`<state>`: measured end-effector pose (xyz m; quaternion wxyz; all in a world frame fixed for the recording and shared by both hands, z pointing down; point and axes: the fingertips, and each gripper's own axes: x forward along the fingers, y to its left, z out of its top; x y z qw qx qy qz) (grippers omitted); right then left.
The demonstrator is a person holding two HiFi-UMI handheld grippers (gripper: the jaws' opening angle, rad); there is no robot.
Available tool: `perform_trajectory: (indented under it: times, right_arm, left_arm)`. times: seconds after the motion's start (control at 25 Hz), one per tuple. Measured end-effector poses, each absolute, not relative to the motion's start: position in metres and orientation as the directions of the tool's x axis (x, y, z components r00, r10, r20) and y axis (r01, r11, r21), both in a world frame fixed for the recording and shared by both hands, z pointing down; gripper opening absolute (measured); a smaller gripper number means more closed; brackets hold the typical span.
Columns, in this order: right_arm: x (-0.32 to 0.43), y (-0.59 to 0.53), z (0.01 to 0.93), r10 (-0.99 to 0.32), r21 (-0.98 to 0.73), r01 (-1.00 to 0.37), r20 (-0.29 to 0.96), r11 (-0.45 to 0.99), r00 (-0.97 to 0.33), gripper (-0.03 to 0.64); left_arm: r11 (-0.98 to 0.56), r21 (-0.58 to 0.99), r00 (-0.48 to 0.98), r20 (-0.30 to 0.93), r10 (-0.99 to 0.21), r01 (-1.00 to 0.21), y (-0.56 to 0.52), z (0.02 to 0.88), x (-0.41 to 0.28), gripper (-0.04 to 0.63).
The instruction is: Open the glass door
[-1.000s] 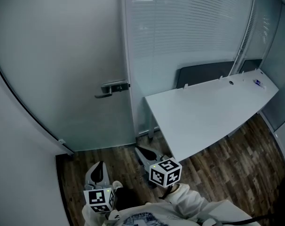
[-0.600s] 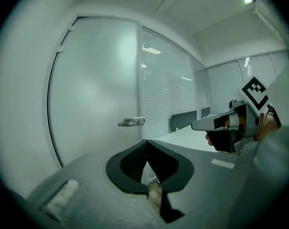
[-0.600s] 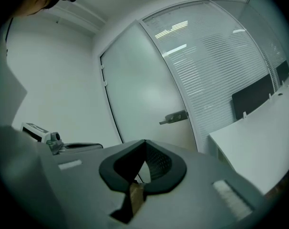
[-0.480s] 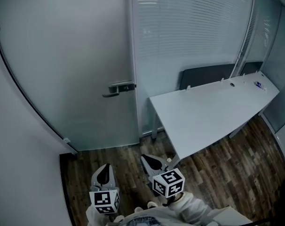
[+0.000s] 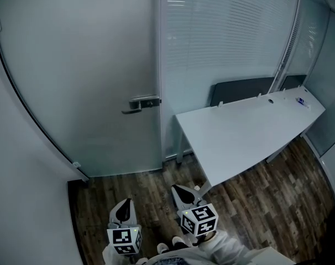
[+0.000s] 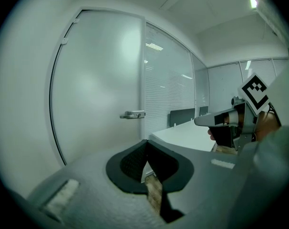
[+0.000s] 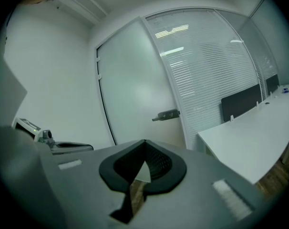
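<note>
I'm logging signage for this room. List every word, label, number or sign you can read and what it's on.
Nothing here can be read as words or numbers.
The cube on the left gripper and the cube on the right gripper: black-and-white square markers, patterns only.
The small item on the desk: too small to read.
On the glass door and its handle: no lettering visible.

Frosted pale-grey glass door (image 5: 79,76); white desk (image 5: 245,131); dark wood-grain floor (image 5: 267,203)
</note>
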<state>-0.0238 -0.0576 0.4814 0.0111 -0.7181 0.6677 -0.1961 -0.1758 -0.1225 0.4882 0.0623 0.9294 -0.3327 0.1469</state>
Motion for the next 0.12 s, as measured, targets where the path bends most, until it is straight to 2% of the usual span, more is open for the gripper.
perform_trajectory:
  times: [0.12]
  right_arm:
    - [-0.0205, -0.0605, 0.4907, -0.960, -0.284, -0.950, 0.276, -0.130, 0.049, 0.003]
  left_arm:
    - [-0.779, 0.022, 0.742, 0.320, -0.589, -0.627, -0.1260, 0.4981, -0.1753, 0.003]
